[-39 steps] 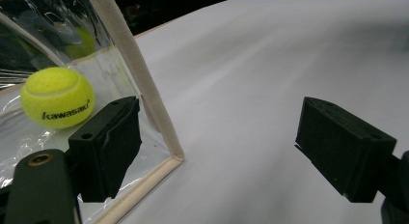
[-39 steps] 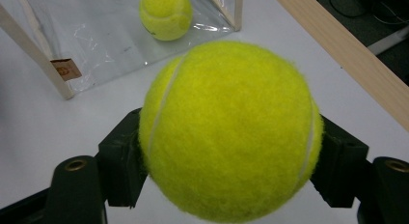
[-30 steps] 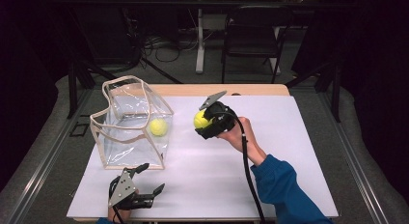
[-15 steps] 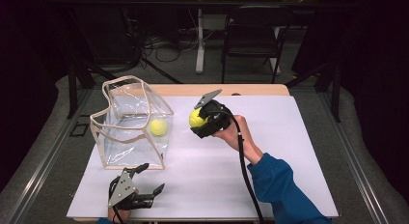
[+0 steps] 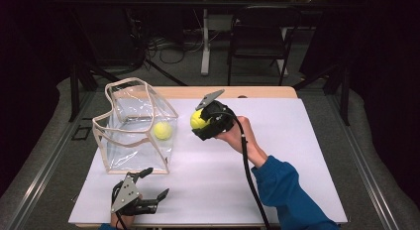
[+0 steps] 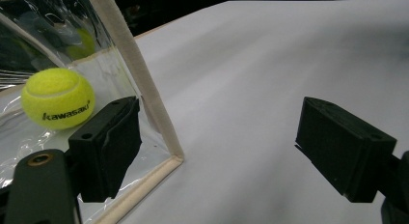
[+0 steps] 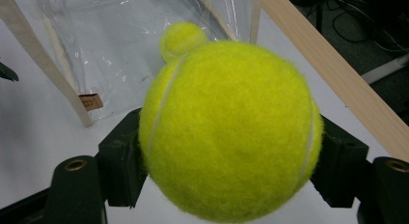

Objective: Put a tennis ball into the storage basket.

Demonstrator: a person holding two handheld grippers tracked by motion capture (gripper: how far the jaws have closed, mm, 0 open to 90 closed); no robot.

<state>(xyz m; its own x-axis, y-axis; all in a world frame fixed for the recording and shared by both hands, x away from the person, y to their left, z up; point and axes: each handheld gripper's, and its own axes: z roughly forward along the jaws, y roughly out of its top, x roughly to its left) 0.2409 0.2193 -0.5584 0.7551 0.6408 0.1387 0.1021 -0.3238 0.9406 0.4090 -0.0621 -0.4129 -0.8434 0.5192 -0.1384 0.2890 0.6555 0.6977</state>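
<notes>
Now | right tool (image 5: 200, 122) raised, clamped on tennis ball (image 5: 197, 119) | left tool (image 5: 154, 184) apart, low

Right gripper (image 5: 202, 122) held raised mid-table, pointing left, jaws clamped, hand (image 5: 236, 135) and blue-sleeved forearm reaching in from the near right. Left gripper (image 5: 153, 184) low at the near left edge, jaws spread wide, aimed right.

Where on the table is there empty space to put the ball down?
The white table is bare from the right tool, shut on its ball, out to the far right edge. There is bare sheet too between the two tools. It is crowded on the left: the clear bag with another ball, and the left tool just before it.
</notes>
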